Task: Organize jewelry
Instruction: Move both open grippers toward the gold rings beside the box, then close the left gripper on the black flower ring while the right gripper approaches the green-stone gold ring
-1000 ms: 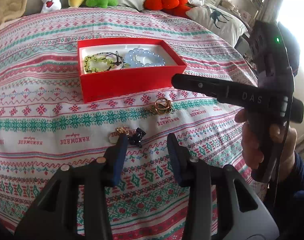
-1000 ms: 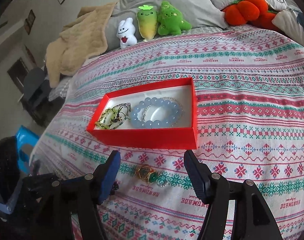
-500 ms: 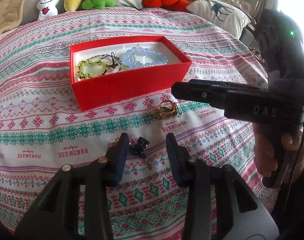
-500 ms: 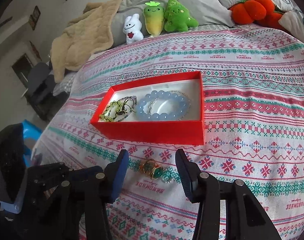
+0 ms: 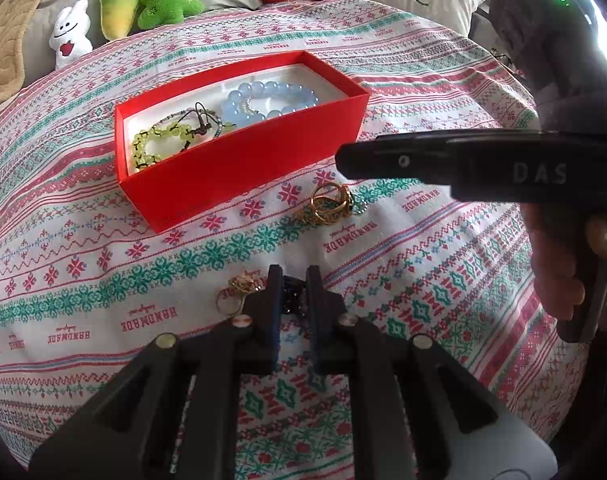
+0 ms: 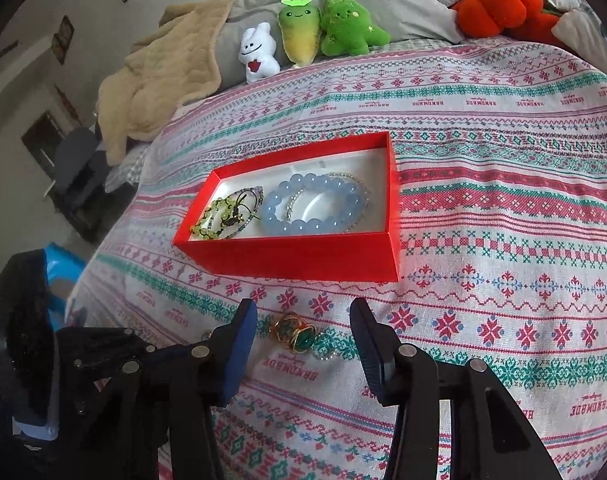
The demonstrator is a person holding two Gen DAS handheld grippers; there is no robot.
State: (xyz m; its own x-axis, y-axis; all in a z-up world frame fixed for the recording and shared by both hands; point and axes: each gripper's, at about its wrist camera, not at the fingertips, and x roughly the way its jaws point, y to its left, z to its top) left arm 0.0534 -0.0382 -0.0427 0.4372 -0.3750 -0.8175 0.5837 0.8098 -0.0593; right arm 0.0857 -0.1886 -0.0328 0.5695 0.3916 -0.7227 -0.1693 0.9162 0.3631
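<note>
On a patterned bedspread (image 6: 503, 128), a red box (image 6: 303, 256) holds a blue bead bracelet (image 6: 315, 208) and a green one (image 6: 215, 220). The right gripper (image 6: 303, 332), spread wide, straddles gold rings (image 6: 295, 334); the left gripper (image 5: 294, 300) is clenched on a black trinket (image 5: 293, 300).

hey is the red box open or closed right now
Open. The red box has no lid on it; the blue bead bracelet and green bead bracelet lie visible on its white lining.
</note>
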